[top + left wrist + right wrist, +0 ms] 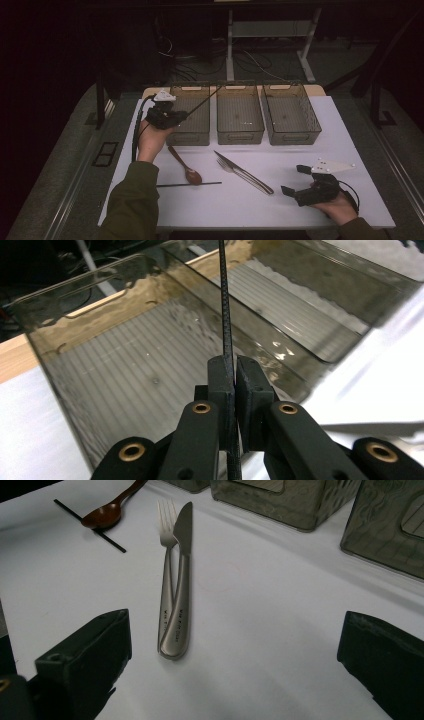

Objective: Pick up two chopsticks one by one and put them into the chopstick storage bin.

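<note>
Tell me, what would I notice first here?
Probably the left gripper pinching a thin black chopstick over the leftmost of three bins. Next, the knife and fork lying side by side mid-table, with the open right gripper near them.

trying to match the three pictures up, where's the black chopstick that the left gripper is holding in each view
High view: the held chopstick slants up and right from the left gripper, across the left bin.
Left gripper view: chopstick runs straight up from between the shut jaws of the gripper, over the bin.
Right gripper view: not in it.
Shared landmark: the left bin.
</note>
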A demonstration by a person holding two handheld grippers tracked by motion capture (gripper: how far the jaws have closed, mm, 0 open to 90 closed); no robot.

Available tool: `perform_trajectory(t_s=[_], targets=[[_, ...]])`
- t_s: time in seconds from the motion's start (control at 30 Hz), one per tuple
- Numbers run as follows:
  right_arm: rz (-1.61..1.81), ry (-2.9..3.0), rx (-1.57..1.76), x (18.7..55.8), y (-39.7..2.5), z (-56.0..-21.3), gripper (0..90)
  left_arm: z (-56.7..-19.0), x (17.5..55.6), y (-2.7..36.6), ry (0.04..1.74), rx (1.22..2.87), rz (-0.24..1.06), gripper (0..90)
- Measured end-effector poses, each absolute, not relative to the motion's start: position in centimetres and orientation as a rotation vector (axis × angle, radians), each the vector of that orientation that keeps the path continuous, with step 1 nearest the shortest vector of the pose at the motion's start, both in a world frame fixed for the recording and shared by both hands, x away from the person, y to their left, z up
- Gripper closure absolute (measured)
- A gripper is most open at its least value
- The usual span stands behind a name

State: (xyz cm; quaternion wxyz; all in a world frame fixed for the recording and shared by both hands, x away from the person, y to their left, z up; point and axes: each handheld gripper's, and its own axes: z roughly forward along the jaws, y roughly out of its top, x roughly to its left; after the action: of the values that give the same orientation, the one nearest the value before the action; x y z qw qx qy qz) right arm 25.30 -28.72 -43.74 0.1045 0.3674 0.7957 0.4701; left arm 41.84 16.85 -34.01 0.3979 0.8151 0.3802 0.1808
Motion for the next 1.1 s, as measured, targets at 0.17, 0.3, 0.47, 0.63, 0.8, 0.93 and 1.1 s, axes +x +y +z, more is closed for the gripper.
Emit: perform_trajectory(t_s=[0.17,0.3,0.47,0.63,0.8,0.93,1.1], targets=[[1.387,2.345,1.083,25.3,-28.8,-43.7,1.2,-34.8,43.0,17.3,1.032,2.062,0.466,85.4],[1.392,2.343,1.086,25.3,-28.8,-43.7,1.2,-35.7,43.8,17.8,1.1,2.058,0.468,85.4],[1.396,2.341,1.085,25.3,-28.9,-43.7,1.2,-36.3,44.6,18.3,1.151,2.056,0.468,85.4],[1.398,2.342,1.084,25.3,-28.9,-43.7,1.2,-36.9,45.2,18.2,1.188,2.106,0.479,85.4],[1.399,2.343,1.083,25.3,-28.9,-43.7,1.2,-37.6,45.8,17.8,1.22,2.144,0.473,85.3],[1.401,2.342,1.084,25.3,-29.0,-43.7,1.2,-37.9,46.0,17.5,1.227,2.161,0.471,85.3],[1.402,2.342,1.084,25.4,-29.0,-43.7,1.2,-38.2,46.1,17.5,1.238,2.179,0.455,85.2]])
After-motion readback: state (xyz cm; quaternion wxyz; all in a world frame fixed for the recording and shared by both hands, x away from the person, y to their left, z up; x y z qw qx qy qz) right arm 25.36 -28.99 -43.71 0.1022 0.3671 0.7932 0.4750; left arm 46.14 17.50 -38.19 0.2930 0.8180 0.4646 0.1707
